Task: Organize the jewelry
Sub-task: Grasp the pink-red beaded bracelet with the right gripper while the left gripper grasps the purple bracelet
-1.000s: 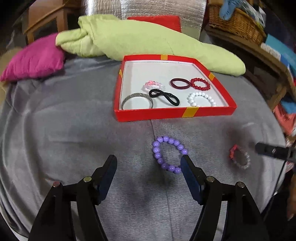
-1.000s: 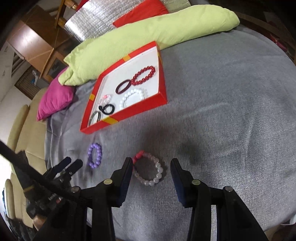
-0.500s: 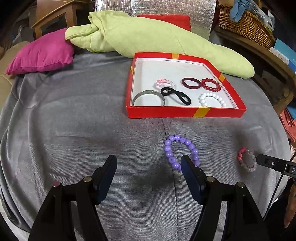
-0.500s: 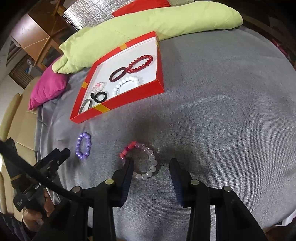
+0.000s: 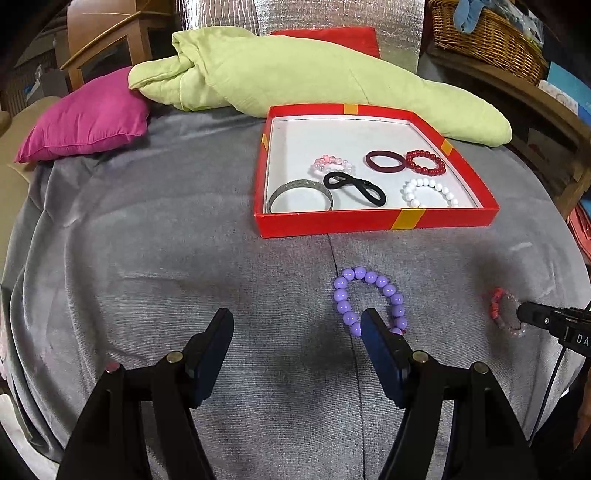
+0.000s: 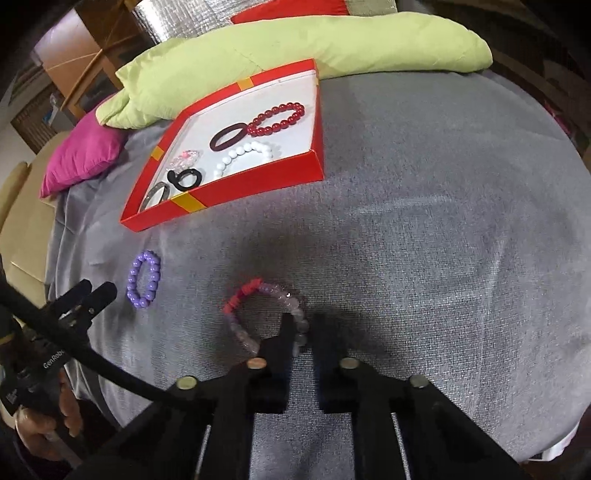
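Observation:
A purple bead bracelet point(image 5: 365, 301) lies on the grey cloth, just ahead of my left gripper's right finger; it also shows in the right wrist view point(image 6: 144, 279). My left gripper point(image 5: 297, 325) is open and empty. A clear bead bracelet with a red section point(image 6: 266, 314) lies on the cloth; my right gripper point(image 6: 303, 326) is shut on its right side, also seen from the left wrist view point(image 5: 504, 308). The red box point(image 5: 369, 219) holds several bracelets and hair ties, and shows in the right wrist view point(image 6: 236, 195).
A green pillow point(image 5: 314, 70) and a magenta cushion point(image 5: 88, 118) lie behind the box. A wicker basket point(image 5: 487, 33) stands on a wooden shelf at the back right. The grey cloth point(image 5: 147, 258) covers the surface.
My right gripper has closed on the clear bracelet's right side. My left gripper has drifted left, so the purple bracelet now sits by its right finger.

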`<state>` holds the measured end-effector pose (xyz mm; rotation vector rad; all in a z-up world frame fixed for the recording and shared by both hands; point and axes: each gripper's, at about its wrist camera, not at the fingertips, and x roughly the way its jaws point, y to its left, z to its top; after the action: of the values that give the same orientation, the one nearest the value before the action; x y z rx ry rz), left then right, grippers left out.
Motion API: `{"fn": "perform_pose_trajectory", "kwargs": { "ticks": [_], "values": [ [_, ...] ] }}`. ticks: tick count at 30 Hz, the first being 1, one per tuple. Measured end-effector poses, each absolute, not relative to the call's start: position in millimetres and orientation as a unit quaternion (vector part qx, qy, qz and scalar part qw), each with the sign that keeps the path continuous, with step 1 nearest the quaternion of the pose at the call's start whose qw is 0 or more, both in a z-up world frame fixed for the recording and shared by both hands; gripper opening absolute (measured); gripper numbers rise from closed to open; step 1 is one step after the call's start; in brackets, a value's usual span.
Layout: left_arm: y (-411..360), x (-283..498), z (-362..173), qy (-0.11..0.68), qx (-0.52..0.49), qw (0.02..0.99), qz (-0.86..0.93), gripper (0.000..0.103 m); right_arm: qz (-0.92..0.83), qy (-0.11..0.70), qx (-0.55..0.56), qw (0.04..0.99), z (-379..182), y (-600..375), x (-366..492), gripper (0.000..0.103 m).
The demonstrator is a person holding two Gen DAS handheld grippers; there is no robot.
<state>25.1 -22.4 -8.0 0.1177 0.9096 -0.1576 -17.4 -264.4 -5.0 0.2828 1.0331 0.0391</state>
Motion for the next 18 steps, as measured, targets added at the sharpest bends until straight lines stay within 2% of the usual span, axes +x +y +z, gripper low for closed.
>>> {"fn": "perform_pose_trajectory", "kwargs": {
  "ticks": [3,7,18],
  "values": [
    [-24,26,-10,0.442,0.06,0.892,-0.077,0.072,-0.012,0.477,0.123,0.87,0,-270,-17,0.008],
    [-23,28,-12,0.449,0.055,0.888,-0.083,0.072,-0.036,0.458,0.174,0.871,4,-295,-15,0.008],
    [-26,37,-22,0.469,0.033,0.875,-0.115,0.072,-0.038,0.488,0.228,0.842,-9,-306,-6,0.012]
  ]
}}
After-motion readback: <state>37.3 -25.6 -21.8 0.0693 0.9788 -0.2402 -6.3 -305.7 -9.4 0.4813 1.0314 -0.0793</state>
